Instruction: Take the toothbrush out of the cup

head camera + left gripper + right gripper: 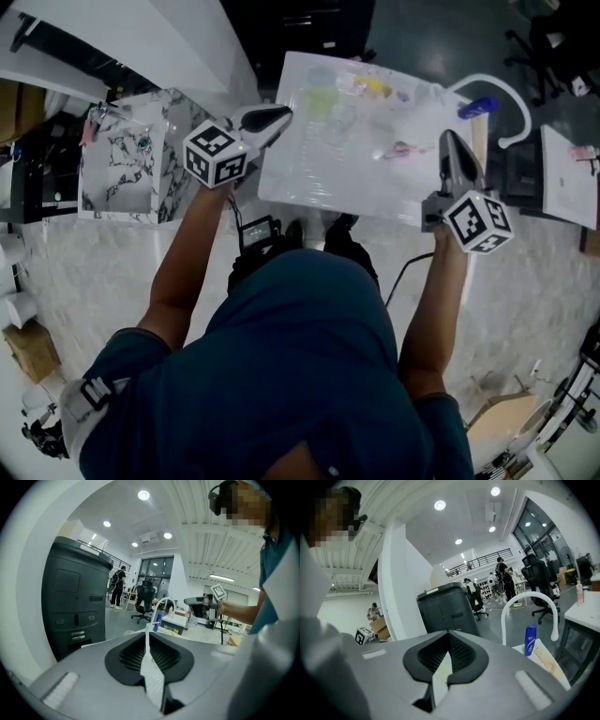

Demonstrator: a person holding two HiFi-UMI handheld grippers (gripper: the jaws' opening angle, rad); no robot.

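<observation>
Our teal shirt [300, 375] fills the foreground, the white table [309, 178] beyond it. Both arms reach forward, left gripper [279, 115] and right gripper [451, 142] held at its sides, jaws closed on nothing. The cup [322, 98] looks empty; a pink thing, likely the toothbrush [400, 149], lies apart on the table, so we judge the task done

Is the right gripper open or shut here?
Shut. The right gripper is empty: in its own view the fingers meet at the tips with nothing between them.
</observation>
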